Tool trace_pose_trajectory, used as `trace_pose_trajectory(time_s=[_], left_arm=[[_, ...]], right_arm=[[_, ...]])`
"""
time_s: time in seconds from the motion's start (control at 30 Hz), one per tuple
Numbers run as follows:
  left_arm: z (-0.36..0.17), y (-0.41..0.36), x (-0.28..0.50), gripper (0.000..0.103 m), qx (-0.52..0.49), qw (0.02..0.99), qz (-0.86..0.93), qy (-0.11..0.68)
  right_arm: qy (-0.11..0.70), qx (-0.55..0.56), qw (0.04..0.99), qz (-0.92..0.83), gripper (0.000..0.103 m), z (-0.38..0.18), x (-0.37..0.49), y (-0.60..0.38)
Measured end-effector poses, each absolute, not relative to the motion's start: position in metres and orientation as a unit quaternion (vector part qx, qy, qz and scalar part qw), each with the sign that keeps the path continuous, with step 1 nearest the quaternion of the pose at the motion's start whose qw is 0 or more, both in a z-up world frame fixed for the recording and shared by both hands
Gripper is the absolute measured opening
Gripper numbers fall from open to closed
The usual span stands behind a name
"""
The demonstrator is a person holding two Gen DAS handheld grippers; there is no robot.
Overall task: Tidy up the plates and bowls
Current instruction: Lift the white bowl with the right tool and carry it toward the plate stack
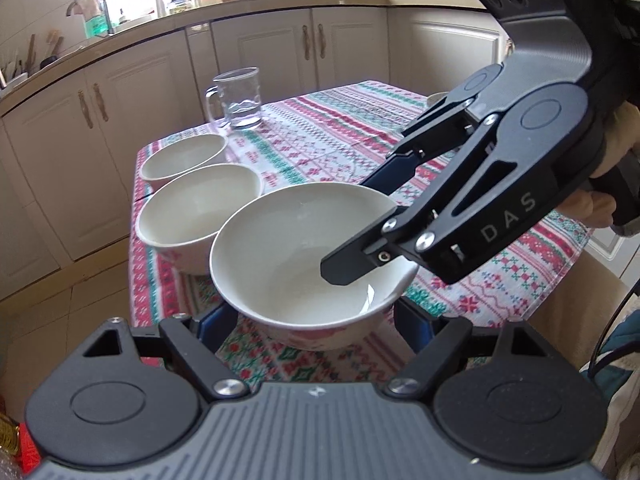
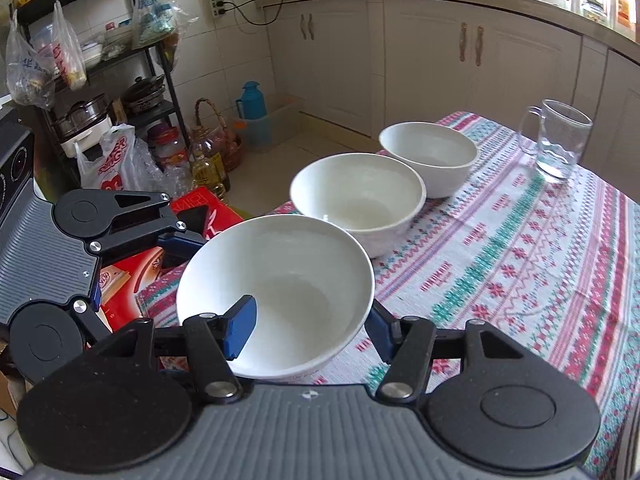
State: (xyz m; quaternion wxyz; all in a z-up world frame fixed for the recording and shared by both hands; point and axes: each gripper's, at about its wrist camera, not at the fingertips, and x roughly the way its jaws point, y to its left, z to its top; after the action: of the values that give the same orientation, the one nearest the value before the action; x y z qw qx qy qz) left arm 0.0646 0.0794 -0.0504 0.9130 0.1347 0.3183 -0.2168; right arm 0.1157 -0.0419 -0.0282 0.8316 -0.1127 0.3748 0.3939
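Note:
Three white bowls stand in a row along the table's left edge. The nearest bowl (image 1: 280, 248) (image 2: 288, 272) overlaps the middle bowl (image 1: 192, 208) (image 2: 360, 196); the far bowl (image 1: 180, 156) (image 2: 432, 148) lies beyond. My right gripper (image 1: 356, 228) (image 2: 310, 332) is shut on the nearest bowl, one finger inside it and the other outside its wall. My left gripper (image 1: 316, 320) straddles the same bowl, its blue pads against the lower wall on both sides. Its fingertips are hidden under the rim. I cannot tell whether this bowl rests on the cloth.
A patterned tablecloth (image 1: 340, 128) (image 2: 520, 260) covers the table. A glass mug (image 1: 240, 100) (image 2: 556, 140) stands behind the bowls. A hand (image 1: 600, 200) holds the right gripper. On the floor left of the table are a red box (image 2: 132, 272), bottles and a loaded rack (image 2: 100, 92).

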Motion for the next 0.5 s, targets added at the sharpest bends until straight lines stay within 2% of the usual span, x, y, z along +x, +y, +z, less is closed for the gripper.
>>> trace_pose_trajectory(time_s=[0.5], left_arm=[[-0.054,0.027,0.089,0.085,0.145,0.895,-0.285,0.310]], right_arm=[[0.378,-0.099,0.864,0.318,0.069,-0.024,0.111,-0.100]])
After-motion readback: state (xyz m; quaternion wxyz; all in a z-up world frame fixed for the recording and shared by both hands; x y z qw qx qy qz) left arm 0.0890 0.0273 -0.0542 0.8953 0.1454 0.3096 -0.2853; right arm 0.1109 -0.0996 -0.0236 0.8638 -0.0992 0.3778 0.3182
